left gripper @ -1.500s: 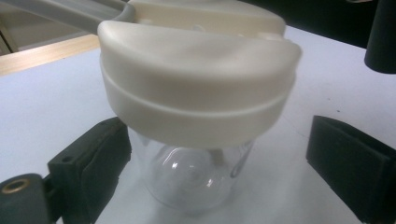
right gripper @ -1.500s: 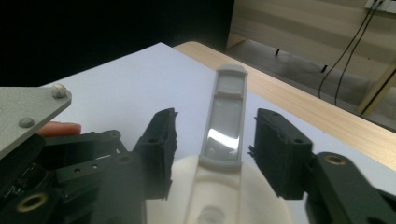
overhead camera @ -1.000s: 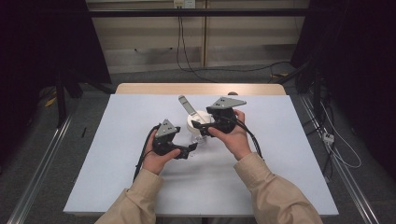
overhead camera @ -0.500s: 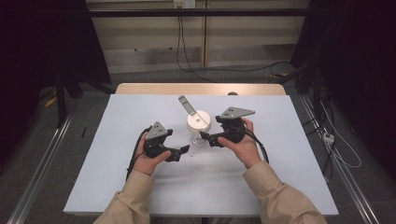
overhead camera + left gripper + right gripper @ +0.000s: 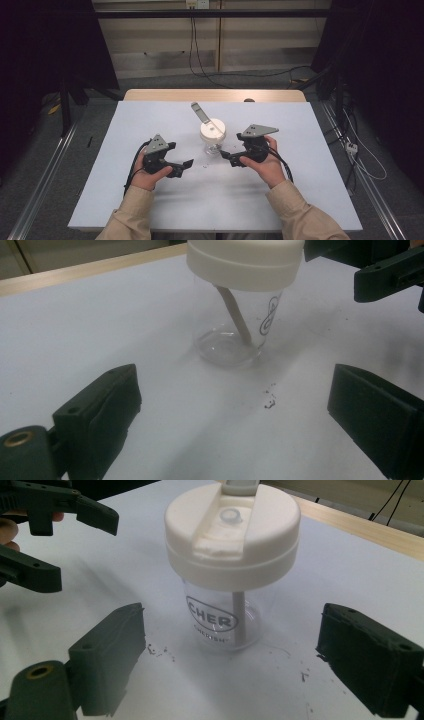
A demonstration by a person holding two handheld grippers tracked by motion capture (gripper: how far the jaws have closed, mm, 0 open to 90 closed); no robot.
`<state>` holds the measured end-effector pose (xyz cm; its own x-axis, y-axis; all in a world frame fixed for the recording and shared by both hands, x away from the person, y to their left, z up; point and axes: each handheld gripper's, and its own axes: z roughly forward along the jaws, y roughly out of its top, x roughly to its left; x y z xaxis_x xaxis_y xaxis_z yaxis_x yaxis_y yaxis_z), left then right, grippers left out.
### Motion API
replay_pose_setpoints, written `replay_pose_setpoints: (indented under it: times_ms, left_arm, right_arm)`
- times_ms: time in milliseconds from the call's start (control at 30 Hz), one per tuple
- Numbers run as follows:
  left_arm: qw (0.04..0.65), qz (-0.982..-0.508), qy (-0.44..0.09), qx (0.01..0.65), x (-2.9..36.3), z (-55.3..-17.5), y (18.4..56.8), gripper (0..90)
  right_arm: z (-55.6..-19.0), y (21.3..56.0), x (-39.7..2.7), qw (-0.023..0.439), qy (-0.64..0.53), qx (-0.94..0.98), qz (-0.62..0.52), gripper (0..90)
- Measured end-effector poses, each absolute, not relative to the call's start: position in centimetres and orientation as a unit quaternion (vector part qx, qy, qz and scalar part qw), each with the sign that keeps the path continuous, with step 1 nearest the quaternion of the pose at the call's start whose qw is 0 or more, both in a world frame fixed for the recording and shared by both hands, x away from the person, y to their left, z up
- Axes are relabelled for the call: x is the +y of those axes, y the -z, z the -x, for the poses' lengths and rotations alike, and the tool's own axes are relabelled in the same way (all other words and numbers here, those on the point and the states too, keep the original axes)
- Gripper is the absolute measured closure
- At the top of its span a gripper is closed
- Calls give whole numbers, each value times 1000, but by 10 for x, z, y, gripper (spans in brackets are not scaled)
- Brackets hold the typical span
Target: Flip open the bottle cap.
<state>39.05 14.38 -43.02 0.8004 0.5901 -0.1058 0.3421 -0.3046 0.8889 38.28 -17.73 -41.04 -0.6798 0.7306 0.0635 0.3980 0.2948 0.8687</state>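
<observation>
High view: the cup (image 5: 212,136) w/ its white lid (image 5: 212,129) on stands mid counter (image 5: 150,210). Left claw (image 5: 184,166) & right claw (image 5: 226,156) wait beside it, both released, holding nothing. Looks like the grab isn't done yet

White-topped table (image 5: 150,200); clear cup (image 5: 212,142) with white lid standing mid-table; dark specks beside.

The high view looks forward and down from above the person's side onto the whole white table (image 5: 150,210). Each gripper view sits low and close to the tabletop, facing inward from opposite sides; both share the clear cup (image 5: 235,335) (image 5: 225,617) (image 5: 212,145) and each catches the opposite gripper
</observation>
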Motion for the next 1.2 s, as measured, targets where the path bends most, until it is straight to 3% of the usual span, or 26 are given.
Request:
replay_pose_setpoints:
  times_ms: [1200]
  left_arm:
    - [496, -800, -131, 312, 197, -373, 437, 67]
  right_arm:
    - [-331, 435, -241, 198, -467, 766, -395, 125]
